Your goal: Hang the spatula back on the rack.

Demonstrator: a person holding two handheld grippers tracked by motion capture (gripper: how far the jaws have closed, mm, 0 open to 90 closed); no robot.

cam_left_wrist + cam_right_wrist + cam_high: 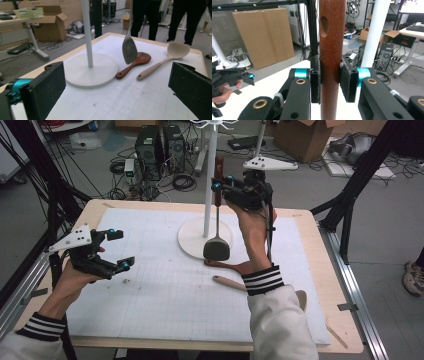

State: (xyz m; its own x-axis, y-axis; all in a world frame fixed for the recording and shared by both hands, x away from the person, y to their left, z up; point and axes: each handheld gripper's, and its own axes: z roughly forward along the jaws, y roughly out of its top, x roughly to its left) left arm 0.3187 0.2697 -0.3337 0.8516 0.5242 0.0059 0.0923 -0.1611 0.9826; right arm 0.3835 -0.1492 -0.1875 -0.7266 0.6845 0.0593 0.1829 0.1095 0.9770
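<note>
Dark wood fills my right gripper [329, 82]: its fingers [315, 82] are clamped on the handle of the spatula [217, 247], which I hold upright beside the white stand [210, 185], its grey blade hanging just above the stand's round base. My left gripper [116, 249] hovers well to the left of the stand over the surface [165, 295], fingers [47, 92] spread wide with nothing between them. A brown wooden spoon [135, 62] lies against the base's edge, and a pale ladle [162, 61] rests just beyond it.
</note>
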